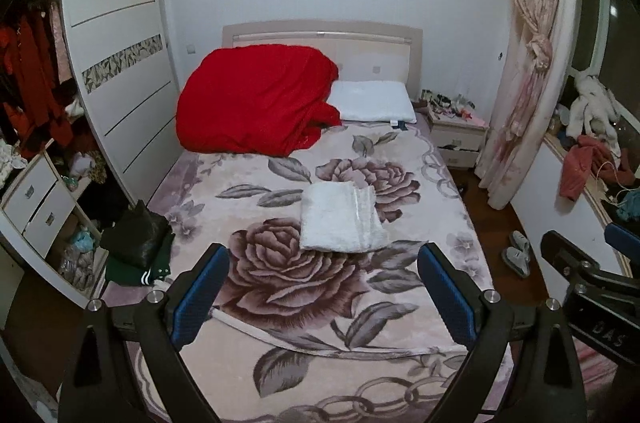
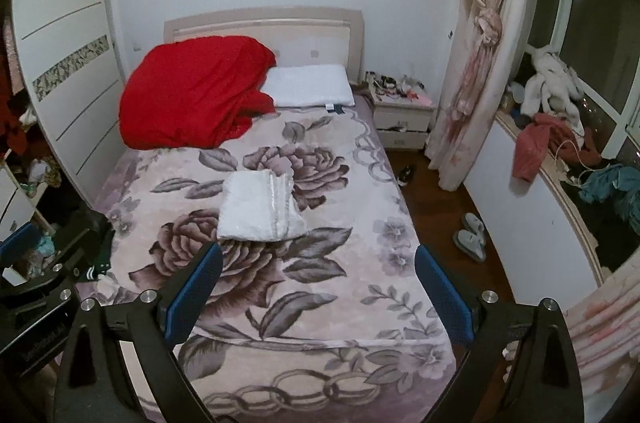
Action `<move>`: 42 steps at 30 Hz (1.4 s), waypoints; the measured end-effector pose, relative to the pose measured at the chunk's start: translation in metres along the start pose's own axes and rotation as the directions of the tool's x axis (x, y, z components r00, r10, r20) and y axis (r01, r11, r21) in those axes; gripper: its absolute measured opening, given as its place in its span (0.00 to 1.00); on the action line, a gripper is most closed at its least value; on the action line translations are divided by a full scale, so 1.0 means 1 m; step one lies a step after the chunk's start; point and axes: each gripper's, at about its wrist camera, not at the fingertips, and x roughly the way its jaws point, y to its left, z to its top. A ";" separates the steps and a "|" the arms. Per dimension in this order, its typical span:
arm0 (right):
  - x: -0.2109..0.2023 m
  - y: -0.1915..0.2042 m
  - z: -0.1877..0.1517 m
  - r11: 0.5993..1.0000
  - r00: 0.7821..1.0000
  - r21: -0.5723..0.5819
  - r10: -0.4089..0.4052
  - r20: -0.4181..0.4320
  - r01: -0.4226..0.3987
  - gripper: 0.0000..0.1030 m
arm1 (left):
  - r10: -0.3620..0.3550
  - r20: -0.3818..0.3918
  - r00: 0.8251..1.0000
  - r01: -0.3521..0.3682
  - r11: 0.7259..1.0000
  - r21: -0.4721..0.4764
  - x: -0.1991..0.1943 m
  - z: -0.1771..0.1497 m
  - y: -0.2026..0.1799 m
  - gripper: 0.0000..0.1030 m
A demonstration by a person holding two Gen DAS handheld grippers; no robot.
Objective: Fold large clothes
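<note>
A white garment [image 1: 342,217] [image 2: 258,211] lies folded into a neat rectangle in the middle of the bed [image 1: 280,283] [image 2: 320,263], on the floral blanket. My left gripper [image 1: 324,263] hovers open above the near half of the bed, short of the garment, nothing between its blue pads. My right gripper [image 2: 318,265] is open too, held beside it at the same height. Each gripper shows at the edge of the other's view: the right one [image 1: 592,263] and the left one [image 2: 48,263].
A red quilt [image 1: 256,103] and a white pillow [image 1: 374,101] lie at the headboard. Dark bag and folded green clothes [image 1: 138,247] sit on the bed's left edge by the wardrobe [image 1: 116,63]. A nightstand [image 1: 456,135], slippers [image 1: 516,253] and a cluttered window ledge [image 2: 552,151] stand right.
</note>
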 end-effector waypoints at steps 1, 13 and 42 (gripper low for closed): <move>-0.007 0.000 -0.001 1.000 1.000 -0.001 -0.001 0.007 0.001 0.96 | 0.000 -0.004 1.000 0.000 1.000 0.001 -0.004 0.001 0.000 0.97; -0.044 0.002 0.009 0.999 0.999 -0.032 0.034 0.009 -0.034 0.97 | 0.045 -0.016 0.999 -0.045 0.999 -0.008 -0.030 0.006 0.006 0.97; -0.048 0.001 0.025 0.998 0.999 -0.048 0.039 0.038 -0.037 0.98 | 0.049 0.019 0.999 -0.049 0.999 -0.002 -0.037 0.020 -0.002 0.97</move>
